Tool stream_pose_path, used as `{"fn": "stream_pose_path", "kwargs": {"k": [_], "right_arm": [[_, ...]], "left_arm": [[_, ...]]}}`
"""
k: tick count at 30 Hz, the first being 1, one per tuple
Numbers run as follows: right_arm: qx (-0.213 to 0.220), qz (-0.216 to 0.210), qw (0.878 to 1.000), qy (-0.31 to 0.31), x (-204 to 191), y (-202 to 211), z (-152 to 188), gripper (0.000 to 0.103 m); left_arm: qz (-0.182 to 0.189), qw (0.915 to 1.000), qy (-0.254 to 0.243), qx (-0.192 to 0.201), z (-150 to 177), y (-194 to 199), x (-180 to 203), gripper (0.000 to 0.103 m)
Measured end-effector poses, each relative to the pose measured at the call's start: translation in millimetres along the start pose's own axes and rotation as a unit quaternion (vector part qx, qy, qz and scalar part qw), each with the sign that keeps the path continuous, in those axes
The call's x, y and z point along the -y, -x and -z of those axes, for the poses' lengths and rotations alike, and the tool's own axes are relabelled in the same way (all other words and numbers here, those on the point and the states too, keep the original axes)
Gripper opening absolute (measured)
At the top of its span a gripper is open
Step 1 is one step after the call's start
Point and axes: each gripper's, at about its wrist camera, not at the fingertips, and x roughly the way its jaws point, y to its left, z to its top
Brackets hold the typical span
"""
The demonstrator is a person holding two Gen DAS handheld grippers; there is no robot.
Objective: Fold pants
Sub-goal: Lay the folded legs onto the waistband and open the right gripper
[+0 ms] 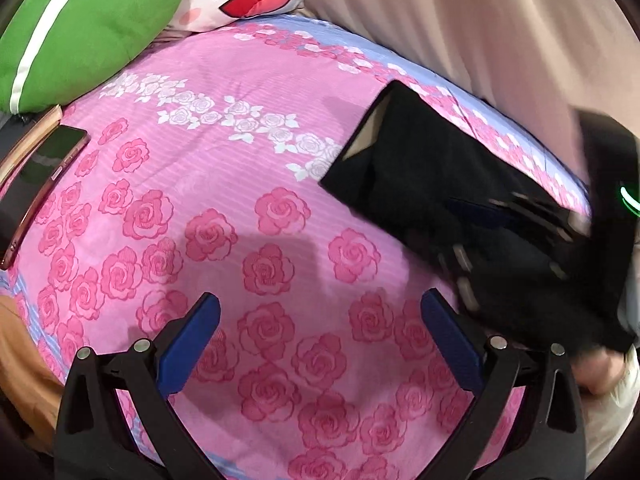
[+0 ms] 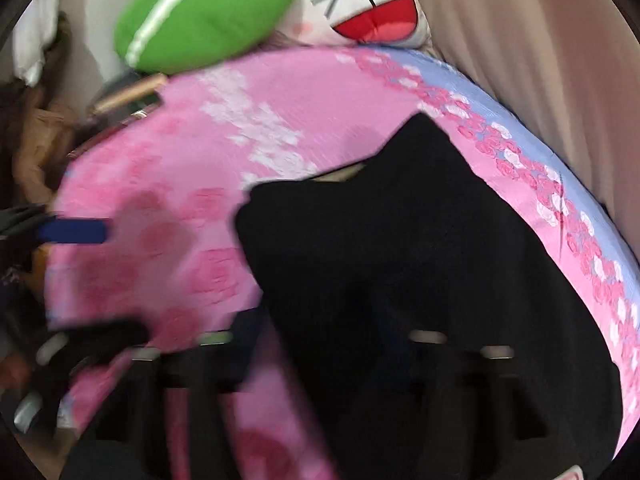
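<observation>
– Left gripper [image 1: 322, 300], item one: jaws wide apart, nothing between the blue pads, hanging over bare bedsheet [image 1: 240, 208]. Agreed?

– Agreed. Item two, right gripper [image 1: 500, 240]: smeared by motion in both views, lying over dark cloth. I cannot tell whether its fingers are together, apart, or pinching fabric.

– Item three, pants [image 1: 420, 184]: black, already doubled into a compact slab, on the far right part of the bed close to the blue border of the sheet. Position relative to item one?

– Forward and to the right of it, well clear of its pads. In the right wrist view the pants [image 2: 400, 260] fill the middle and lower field directly ahead of that gripper, so the right hand is plainly the nearer.

– Long axis?

– In the left wrist view it runs from a squared end at upper left, where a pale lining shows at the corner, down toward the lower right under the right gripper. It lies slantwise across the left gripper's line, not along it.

– Judgement for the next fold?

– Probably the left gripper must travel right and forward to reach the free squared end, while the right attends to the near end.

– Sundries?

– Green cushion [image 1: 80, 28] and phone [image 1: 44, 160], far left, well apart from the pants.
</observation>
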Motion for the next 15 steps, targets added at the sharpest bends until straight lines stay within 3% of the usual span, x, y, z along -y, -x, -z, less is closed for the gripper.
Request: {"fn": "stream_pose_path", "kwargs": {"k": [2, 3, 5, 6, 9, 10, 12, 13, 14, 15], "right_arm": [[0.026, -0.019, 0.999, -0.038, 14.4, 11.4, -19.6, 0.008], [0.058, -0.002, 0.997, -0.045, 21.8, 24.2, -33.9, 0.008], [0.074, -0.020, 0.995, -0.059, 27.3, 34.2, -47.5, 0.011], [0.048, -0.051, 0.996, -0.058, 27.1, 20.8, -51.5, 0.015], [-0.021, -0.054, 0.997, -0.040, 14.5, -29.8, -32.6, 0.019], [0.011, -0.050, 0.998, -0.043, 13.5, -20.4, -25.2, 0.021], [0.019, -0.086, 0.993, -0.084, 27.9, 4.6, -17.5, 0.021], [0.052, -0.084, 0.989, -0.108, 41.4, 30.9, -9.9, 0.024], [0.076, -0.062, 0.987, -0.123, 53.4, 52.1, -3.3, 0.030], [0.102, -0.018, 0.984, -0.146, 72.0, 81.9, 8.3, 0.045]], "left_arm": [[-0.003, 1.0000, 0.001, 0.000, 2.2, 1.8, -1.6, 0.098], [-0.001, 1.0000, 0.003, 0.001, 2.2, 2.7, -2.7, 0.098], [0.005, 0.9999, 0.009, 0.006, 2.3, 6.0, -4.3, 0.098], [0.010, 0.9999, 0.011, 0.007, 1.7, 6.1, -4.4, 0.098], [0.031, 0.9994, 0.016, 0.005, -3.0, 2.3, -1.7, 0.098], [0.041, 0.9990, 0.020, 0.002, -5.8, 0.0, -0.5, 0.098], [0.059, 0.9978, 0.028, -0.006, -10.1, -3.8, 1.4, 0.098], [0.074, 0.9966, 0.036, -0.008, -13.7, -5.8, 2.4, 0.098], [0.084, 0.9955, 0.043, -0.008, -17.1, -7.5, 3.3, 0.098], [0.096, 0.9941, 0.050, -0.007, -22.8, -11.4, 5.3, 0.098]]}}
